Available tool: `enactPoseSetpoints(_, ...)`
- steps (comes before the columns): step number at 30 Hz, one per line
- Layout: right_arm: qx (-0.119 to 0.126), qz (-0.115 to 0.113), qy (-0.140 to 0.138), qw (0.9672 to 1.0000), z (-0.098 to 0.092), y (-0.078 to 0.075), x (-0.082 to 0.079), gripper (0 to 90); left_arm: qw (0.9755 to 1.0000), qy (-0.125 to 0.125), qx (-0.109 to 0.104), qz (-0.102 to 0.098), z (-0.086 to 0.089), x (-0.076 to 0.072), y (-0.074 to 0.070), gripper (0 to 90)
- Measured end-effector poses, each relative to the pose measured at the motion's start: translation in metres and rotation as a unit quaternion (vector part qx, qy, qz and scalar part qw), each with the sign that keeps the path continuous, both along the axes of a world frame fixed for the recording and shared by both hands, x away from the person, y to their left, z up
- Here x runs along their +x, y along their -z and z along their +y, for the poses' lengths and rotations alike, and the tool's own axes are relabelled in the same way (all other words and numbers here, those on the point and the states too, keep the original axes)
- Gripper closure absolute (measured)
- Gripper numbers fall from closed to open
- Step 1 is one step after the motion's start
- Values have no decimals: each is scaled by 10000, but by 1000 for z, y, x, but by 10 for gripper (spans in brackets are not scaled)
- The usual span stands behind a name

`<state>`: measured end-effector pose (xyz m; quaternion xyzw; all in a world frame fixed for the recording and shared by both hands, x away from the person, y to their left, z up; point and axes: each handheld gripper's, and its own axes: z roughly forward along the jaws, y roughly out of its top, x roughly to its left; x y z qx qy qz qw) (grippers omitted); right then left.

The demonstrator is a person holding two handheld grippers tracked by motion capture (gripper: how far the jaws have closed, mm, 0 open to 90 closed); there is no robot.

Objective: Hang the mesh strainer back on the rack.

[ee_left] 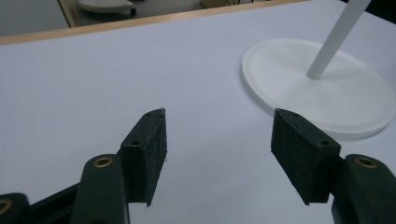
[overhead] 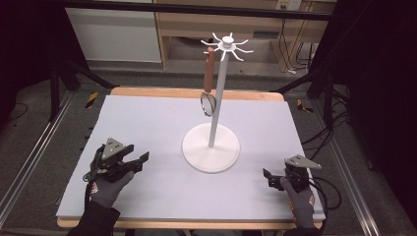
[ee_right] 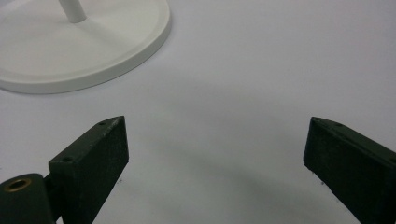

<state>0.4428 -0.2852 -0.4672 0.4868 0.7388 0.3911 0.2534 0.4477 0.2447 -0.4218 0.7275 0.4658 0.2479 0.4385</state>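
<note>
Strainer (overhead: 208,93) on stand (overhead: 211,147) — unobstructed

The desk (overhead: 162,123) has a pale lavender-grey top, and a wooden rim shows along its far edge and at the near corners. A white stand (overhead: 211,147) rests on it with its round flat base right of the desk's middle, well clear of every edge. A thin white pole rises upright from the base's centre. The surface around the base is smooth and uniform in colour.
</note>
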Motion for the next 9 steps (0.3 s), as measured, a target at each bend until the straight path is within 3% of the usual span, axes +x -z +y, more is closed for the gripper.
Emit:
enactPoseSetpoints(6,-28,39,18,10000,0,1,0,69,9997,-210,133,56,19,-2,15,339)
enactPoseSetpoints(8,133,102,22,9999,-4,3,-1,70,9996,-264,103,78,26,-5,18,335)
enactPoseSetpoints(9,-7,102,79,9999,-7,5,-1,70,9993,-341,99,85,31,-6,19,333)
